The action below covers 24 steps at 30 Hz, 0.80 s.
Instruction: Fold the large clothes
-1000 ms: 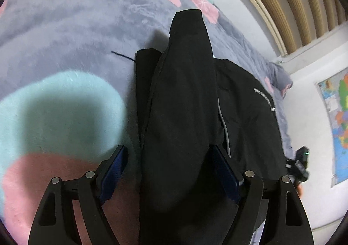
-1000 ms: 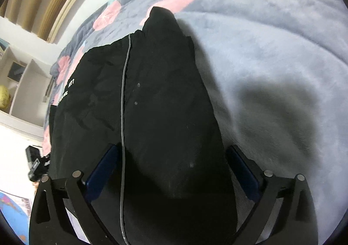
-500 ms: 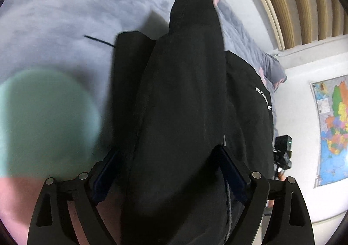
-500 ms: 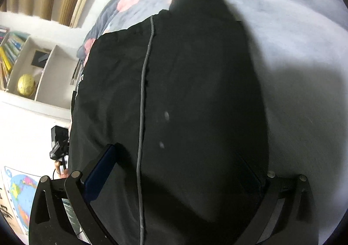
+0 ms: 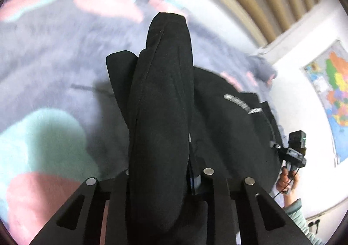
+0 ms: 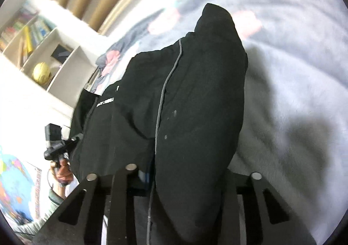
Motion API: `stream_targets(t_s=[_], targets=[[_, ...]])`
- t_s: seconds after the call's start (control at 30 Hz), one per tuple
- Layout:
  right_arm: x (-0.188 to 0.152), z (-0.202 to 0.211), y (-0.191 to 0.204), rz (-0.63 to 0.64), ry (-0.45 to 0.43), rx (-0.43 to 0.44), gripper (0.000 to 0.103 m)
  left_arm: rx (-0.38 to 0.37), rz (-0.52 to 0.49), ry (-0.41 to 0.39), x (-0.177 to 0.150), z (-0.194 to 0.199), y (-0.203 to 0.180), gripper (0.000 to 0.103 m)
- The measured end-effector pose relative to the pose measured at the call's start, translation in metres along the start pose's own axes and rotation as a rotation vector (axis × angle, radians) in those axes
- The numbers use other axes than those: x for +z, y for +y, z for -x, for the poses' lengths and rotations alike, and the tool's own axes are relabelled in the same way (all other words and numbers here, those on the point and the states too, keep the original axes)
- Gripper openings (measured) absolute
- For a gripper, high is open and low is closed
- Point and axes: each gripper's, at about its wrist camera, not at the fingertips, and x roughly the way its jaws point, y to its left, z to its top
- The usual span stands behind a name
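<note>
Item: black jacket [image 5: 161,114], padded, lying on a grey fleece blanket [image 5: 54,53] with pink and teal patches.

Location: it fills the centre of both wrist views, running from 6 o'clock up toward 12. In the left view its printed chest panel spreads toward 3 o'clock.

Your left gripper [image 5: 157,176]: fingers drawn in tight, pinching a thick roll of the jacket.

Your right gripper [image 6: 191,171]: likewise clamped on a bunched fold; a grey piping line [image 6: 162,101] runs up beside the grip.

Handling: expect it soft, bulky and limp, probably slick-shelled. It should sag between your two holds. Take it by seams or hems, where layers bunch and slip less.

Not legible: the finger pads are buried in cloth. The chest lettering is blurred. How many layers each grip holds cannot be told. The jacket's lower edge is cut off at 6 o'clock.
</note>
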Motion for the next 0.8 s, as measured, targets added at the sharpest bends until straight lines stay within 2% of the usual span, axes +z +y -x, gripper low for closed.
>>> stream_targets(t_s=[0.1,0.2,0.33,0.47,0.63,0.73,0.8], targets=[[-0.009,0.021,0.031,0.060,-0.024,-0.016,0.030,-0.034,-0.037,-0.072,-0.009,0.027,-0.026,0.023],[-0.020,0.045,0.065,0.123,-0.040,-0.036,0.030,-0.021,-0.112,-0.135,-0.022,0.061,-0.064,0.023],[-0.042,0.094,0.114,0.181,-0.071,-0.041,0.030,-0.034,-0.175,-0.181,-0.041,0.114,-0.089,0.023],[-0.050,0.121,0.132,0.191,-0.073,-0.053,0.030,-0.071,-0.184,-0.213,-0.065,0.161,-0.104,0.023],[-0.062,0.124,0.131,0.217,-0.046,-0.117,0.030,-0.071,-0.196,-0.205,-0.098,0.185,-0.110,0.023],[-0.075,0.110,0.112,0.137,0.012,-0.139,0.030,-0.075,-0.149,-0.160,-0.118,0.174,-0.096,0.023],[-0.088,0.100,0.090,0.074,0.064,-0.159,0.031,-0.073,-0.079,-0.089,-0.136,0.154,-0.077,0.024]])
